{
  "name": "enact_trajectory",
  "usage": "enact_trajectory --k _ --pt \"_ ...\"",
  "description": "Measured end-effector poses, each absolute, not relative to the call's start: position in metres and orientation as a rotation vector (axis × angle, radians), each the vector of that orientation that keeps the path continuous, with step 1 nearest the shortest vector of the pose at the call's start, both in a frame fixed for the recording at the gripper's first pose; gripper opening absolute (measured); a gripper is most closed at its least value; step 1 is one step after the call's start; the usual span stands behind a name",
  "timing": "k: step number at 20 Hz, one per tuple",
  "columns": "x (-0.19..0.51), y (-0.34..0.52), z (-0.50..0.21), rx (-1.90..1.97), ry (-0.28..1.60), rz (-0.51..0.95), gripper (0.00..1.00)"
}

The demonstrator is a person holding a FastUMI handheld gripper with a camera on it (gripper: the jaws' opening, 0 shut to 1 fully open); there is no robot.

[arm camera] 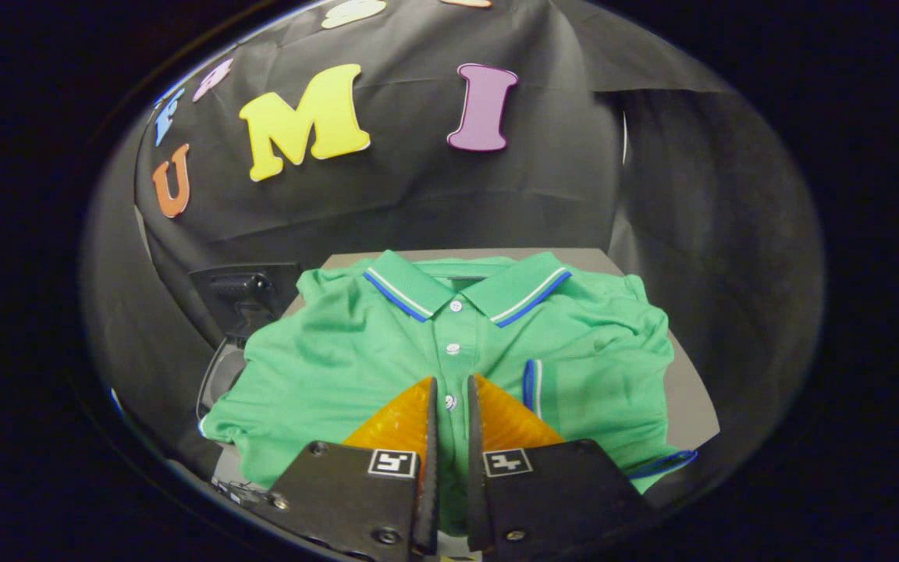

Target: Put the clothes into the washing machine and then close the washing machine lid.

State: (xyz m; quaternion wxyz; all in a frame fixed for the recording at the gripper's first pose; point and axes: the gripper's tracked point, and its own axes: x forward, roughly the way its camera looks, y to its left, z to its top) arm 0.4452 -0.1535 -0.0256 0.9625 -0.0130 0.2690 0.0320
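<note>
Green polo shirt (387, 359) flat on the grey table (691, 406), under nearly closed, empty-looking tongs (449, 394).

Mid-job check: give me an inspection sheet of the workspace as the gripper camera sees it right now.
Surface: grey tabletop, mostly covered by the shirt.
Job's things: green short-sleeved polo shirt with blue-and-white collar trim, lying flat, buttoned, collar away from the gripper. Dark machine part beyond the shirt's sleeve; whether it is the washer, cannot tell.
Clutter: nothing seen.
Gripper: gripper over the shirt's button placket, fingers nearly together with a narrow gap; whether they pinch fabric, cannot tell.
Cables: nothing seen.
Surroundings: black cloth wall behind.
</note>
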Motion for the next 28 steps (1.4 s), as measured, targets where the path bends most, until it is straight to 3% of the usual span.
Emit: enact_trajectory --k 3,9,19,28 --pt "0.445 -0.152 -0.023 0.029 0.55 0.073 0.11" --pt "0.451 -0.135 0.054 0.129 0.391 0.091 0.09" --pt "0.432 -0.019 0.165 0.017 0.233 0.324 0.09" --pt "0.421 0.131 0.18 -0.016 0.234 0.611 0.08"
